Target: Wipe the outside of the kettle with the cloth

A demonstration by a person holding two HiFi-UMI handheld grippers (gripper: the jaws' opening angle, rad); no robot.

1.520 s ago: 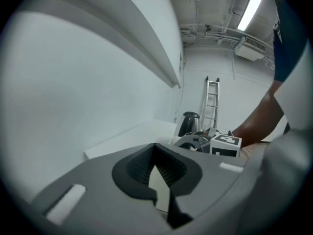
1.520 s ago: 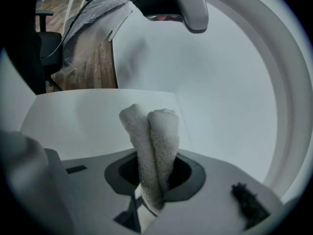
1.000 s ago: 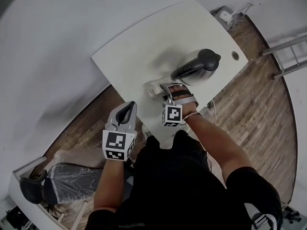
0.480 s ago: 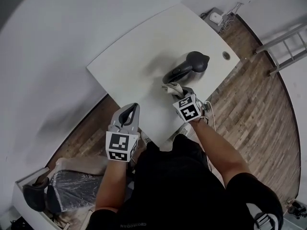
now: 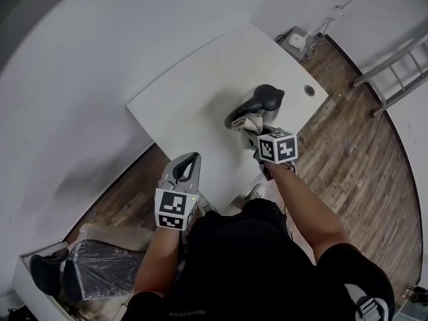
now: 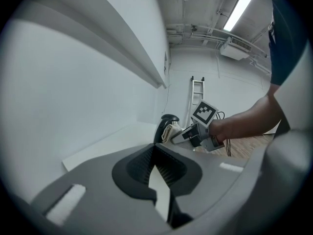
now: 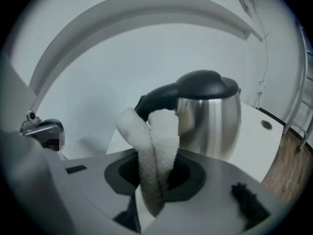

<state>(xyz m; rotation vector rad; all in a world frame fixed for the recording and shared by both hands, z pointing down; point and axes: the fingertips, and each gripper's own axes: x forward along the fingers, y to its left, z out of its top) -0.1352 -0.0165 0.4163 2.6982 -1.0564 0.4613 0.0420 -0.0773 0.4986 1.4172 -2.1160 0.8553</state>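
Note:
A steel kettle [image 5: 259, 103] with a black lid and handle stands on the white table [image 5: 194, 105], toward its right end. My right gripper [image 5: 255, 130] is shut on a white terry cloth [image 5: 250, 122], which it holds up at the near side of the kettle by the handle. In the right gripper view the cloth [image 7: 155, 140] rises folded from between the jaws, in front of the kettle [image 7: 211, 117]. My left gripper [image 5: 185, 166] hangs shut and holds nothing, off the table's front edge. From the left gripper view the kettle [image 6: 165, 125] and cloth [image 6: 171, 130] sit far ahead.
A round cable hole [image 5: 308, 90] lies in the table right of the kettle. A power strip [image 5: 294, 40] sits on the wood floor behind the table, and a ladder [image 5: 394, 62] leans at the right. A plastic-wrapped chair [image 5: 90, 259] stands at lower left.
The right gripper has taken the cloth up off the table in front of the kettle and carried it to the kettle's side. The left gripper has stayed low and shut.

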